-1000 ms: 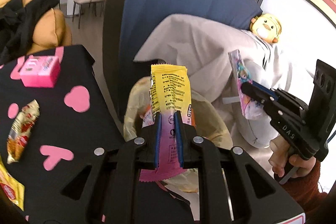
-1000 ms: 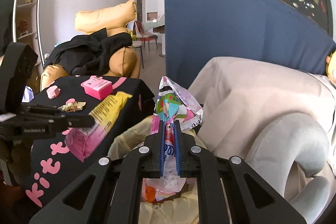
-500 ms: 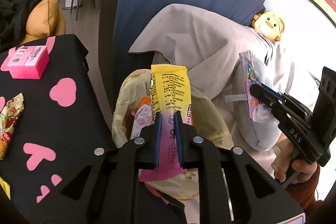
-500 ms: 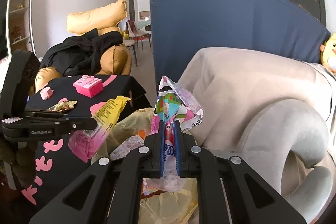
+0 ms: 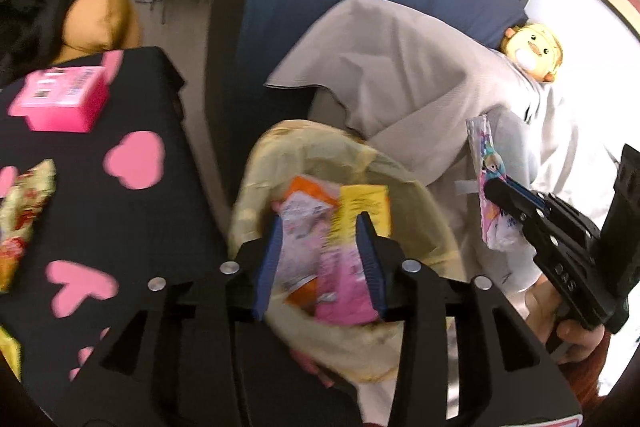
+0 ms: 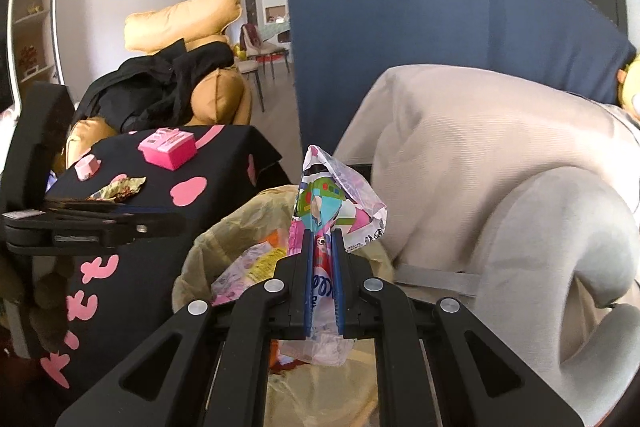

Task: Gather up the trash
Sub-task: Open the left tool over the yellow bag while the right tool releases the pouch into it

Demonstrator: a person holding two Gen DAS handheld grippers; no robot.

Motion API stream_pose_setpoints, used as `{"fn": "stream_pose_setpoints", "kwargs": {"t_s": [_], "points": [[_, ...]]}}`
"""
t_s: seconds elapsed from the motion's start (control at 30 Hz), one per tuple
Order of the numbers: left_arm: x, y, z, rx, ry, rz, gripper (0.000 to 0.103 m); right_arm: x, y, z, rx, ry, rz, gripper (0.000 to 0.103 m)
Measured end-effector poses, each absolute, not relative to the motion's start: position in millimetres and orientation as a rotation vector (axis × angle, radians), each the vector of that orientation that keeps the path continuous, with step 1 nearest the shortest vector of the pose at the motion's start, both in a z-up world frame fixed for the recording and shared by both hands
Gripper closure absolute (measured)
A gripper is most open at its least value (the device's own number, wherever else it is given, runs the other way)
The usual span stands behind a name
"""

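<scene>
Item, at nine o'clock in the left wrist view: black tablecloth with pink hearts (image 5: 132, 227), bearing a pink box (image 5: 60, 99) and a crumpled gold-and-red wrapper (image 5: 24, 211) not yet collected. Item, centre: yellow-lined trash bag (image 5: 360, 163), mouth open, beside the table edge; inside lay an orange-and-white packet (image 5: 304, 203) and a yellow-and-pink wrapper (image 5: 352, 239). Item, six o'clock: left gripper (image 5: 320, 239), blue fingers spread wide over the bag mouth, nothing pinched between them; the yellow-and-pink wrapper appeared loose inside the bag, though blur left its resting position uncertain. Item, three o'clock: right gripper (image 5: 500, 195), fingers pressed together on a colourful cartoon wrapper (image 5: 488, 163); in the right wrist view that wrapper (image 6: 332, 203) stood upright above the clamped fingers, its tail hanging below them over the bag (image 6: 224, 239). Item, two o'clock: grey sofa (image 5: 420, 75) under a draped cover, yellow duck plush (image 5: 532, 51) at its far end. Handling note, as judgement: the right gripper should be centred over the bag mouth, lowered past the rim, and only then parted, since a light wrapper drifts; the left should clear toward nine o'clock for the gold-and-red wrapper.
</scene>
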State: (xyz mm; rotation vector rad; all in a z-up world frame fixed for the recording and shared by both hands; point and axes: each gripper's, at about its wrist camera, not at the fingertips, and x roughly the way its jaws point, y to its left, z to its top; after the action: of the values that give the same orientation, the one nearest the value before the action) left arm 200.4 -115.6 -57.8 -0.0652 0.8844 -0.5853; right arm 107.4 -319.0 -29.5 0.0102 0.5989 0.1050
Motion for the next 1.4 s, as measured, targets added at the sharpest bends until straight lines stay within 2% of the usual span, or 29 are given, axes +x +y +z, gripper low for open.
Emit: {"fn": "stream_pose_setpoints", "kwargs": {"t_s": [0.4, 0.53, 0.8, 1.0, 1.07, 1.1, 1.13, 1.4], "points": [[176, -16, -60, -0.062, 0.874, -0.399, 0.059, 130, -285, -48, 0.012, 0.639, 0.193, 0.093], [172, 21, -66, -0.109, 0.886, -0.342, 0.057, 150, -274, -73, 0.049, 0.713, 0.244, 0.093], [162, 85, -76, -0.188, 0.888, -0.236, 0.056, 183, -251, -134, -0.062, 0.935, 0.196, 0.093], [154, 115, -75, -0.239, 0.871, -0.207, 0.054, 182, -256, -136, -0.032, 0.983, 0.187, 0.091], [153, 125, -74, -0.264, 0.861, -0.202, 0.051, 176, -253, -130, -0.042, 0.992, 0.200, 0.080], [151, 131, -73, -0.276, 0.852, -0.197, 0.051, 175, -250, -128, -0.047, 0.999, 0.213, 0.060], [151, 134, -71, -0.282, 0.846, -0.193, 0.051, 174, -248, -127, -0.054, 1.005, 0.227, 0.047], [134, 181, -60, -0.318, 0.768, -0.110, 0.050, 150, -230, -94, -0.113, 0.921, 0.202, 0.046]]}}
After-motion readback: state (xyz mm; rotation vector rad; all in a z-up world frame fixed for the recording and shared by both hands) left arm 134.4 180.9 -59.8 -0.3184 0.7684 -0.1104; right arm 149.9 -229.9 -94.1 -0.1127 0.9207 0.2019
